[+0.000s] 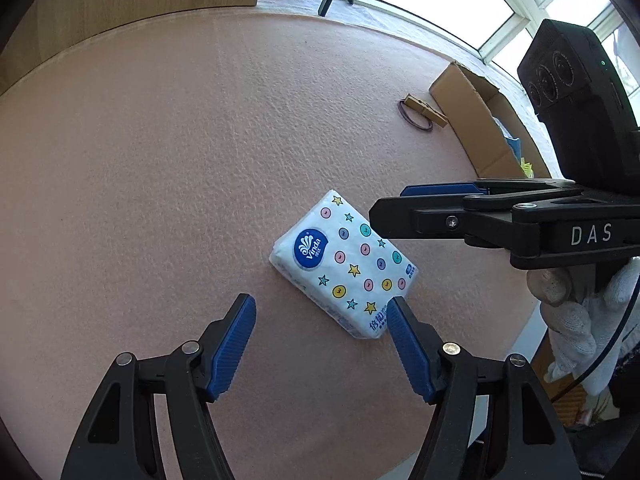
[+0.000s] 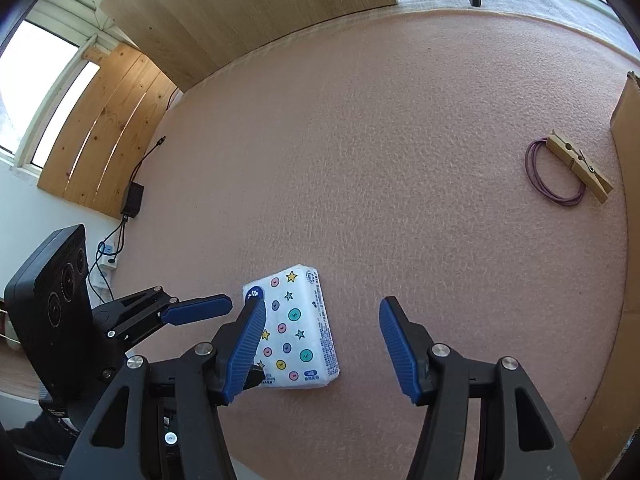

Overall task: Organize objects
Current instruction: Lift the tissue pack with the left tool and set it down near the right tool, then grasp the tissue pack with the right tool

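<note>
The big pink table (image 1: 160, 200) held one cardboard box (image 1: 476, 120) at its far edge, and some things seemed to be inside it already. Three things were left out: one tissue pack (image 1: 344, 260) in the middle, one wooden clothespin (image 2: 580, 168) and one purple rubber band (image 2: 552, 176) beside the box. The left gripper (image 1: 320, 344) and right gripper (image 2: 320, 344) were both spread wide, holding nothing.

Tissue pack (image 1: 344, 264) lies flat on pink mat (image 1: 160, 184) (beside the parted left hand-held gripper (image 1: 320, 312)).
</note>
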### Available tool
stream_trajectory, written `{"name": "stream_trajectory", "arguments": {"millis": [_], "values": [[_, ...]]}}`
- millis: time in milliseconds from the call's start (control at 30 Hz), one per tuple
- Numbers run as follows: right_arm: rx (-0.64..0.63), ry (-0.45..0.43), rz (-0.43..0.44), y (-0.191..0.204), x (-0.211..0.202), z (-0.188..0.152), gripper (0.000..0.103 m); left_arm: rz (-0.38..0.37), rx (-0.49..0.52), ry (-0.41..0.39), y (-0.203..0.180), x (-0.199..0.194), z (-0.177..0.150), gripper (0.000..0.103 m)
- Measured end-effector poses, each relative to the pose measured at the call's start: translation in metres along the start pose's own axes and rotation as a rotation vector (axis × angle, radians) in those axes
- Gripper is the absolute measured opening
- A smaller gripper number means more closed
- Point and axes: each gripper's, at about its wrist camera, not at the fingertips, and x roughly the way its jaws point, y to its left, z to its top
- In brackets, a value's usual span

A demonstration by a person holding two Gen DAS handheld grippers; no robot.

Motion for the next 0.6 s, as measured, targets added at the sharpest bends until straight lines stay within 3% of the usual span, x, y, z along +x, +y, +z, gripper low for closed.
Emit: {"name": "stream_trajectory", "arguments": {"millis": [400,600], "values": [[-0.087,0.091,0.004,0.022,0.019,-0.010,0.055,-0.021,-0.048,0.002,-0.004,0.006,-0.008,0.066],[-0.078,0.102,0.017,0.021,0.021,-0.014,0.044,-0.035,-0.046,0.004,-0.005,0.005,-0.009,0.057]]}}
